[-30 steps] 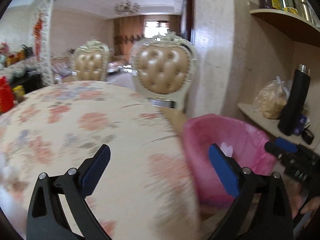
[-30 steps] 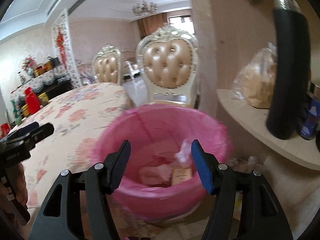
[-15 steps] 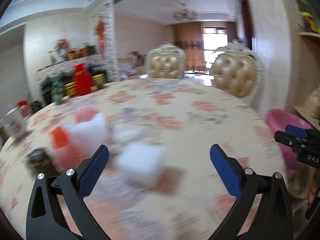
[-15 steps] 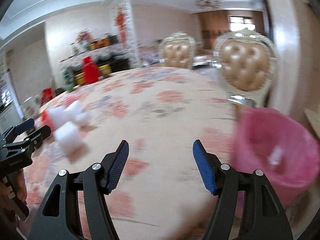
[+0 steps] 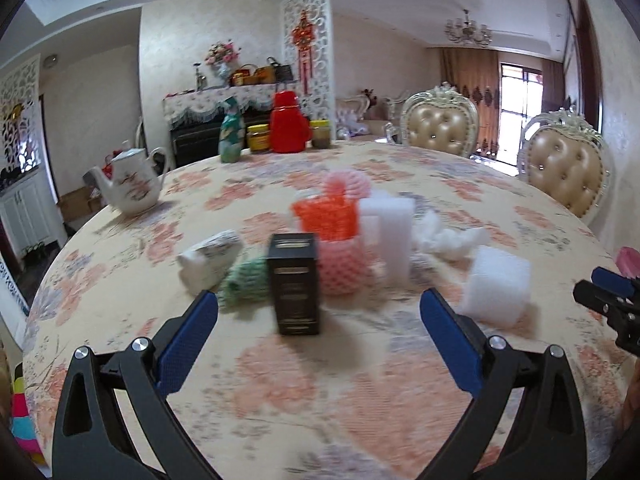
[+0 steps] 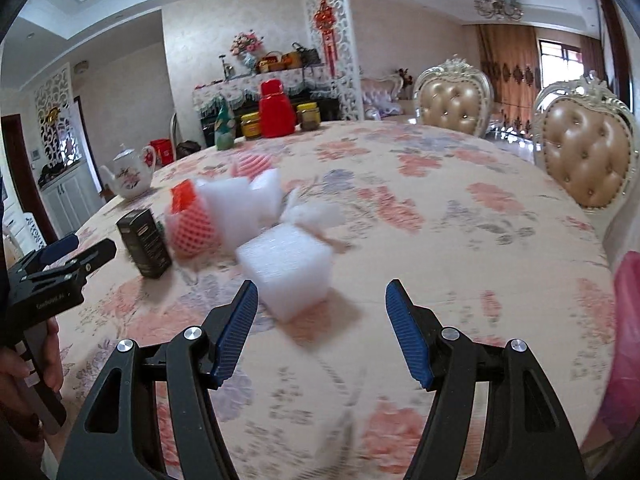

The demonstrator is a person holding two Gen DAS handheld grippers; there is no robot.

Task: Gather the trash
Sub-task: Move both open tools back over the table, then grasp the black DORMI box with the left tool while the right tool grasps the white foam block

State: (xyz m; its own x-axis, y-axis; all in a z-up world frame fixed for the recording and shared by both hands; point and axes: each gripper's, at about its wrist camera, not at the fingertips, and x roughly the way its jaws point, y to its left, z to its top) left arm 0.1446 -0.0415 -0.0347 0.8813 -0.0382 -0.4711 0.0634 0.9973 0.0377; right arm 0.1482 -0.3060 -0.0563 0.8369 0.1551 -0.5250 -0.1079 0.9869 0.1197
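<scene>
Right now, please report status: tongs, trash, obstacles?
Both tongs open, empty. Left tongs face black box; right tongs face white foam cube. Nothing between.

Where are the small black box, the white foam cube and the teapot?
black box (image 5: 295, 280), left wrist view, middle of its front face.
white foam cube (image 6: 288, 270), right wrist view, its front face.
teapot (image 5: 130, 184), left wrist view, its belly.
</scene>
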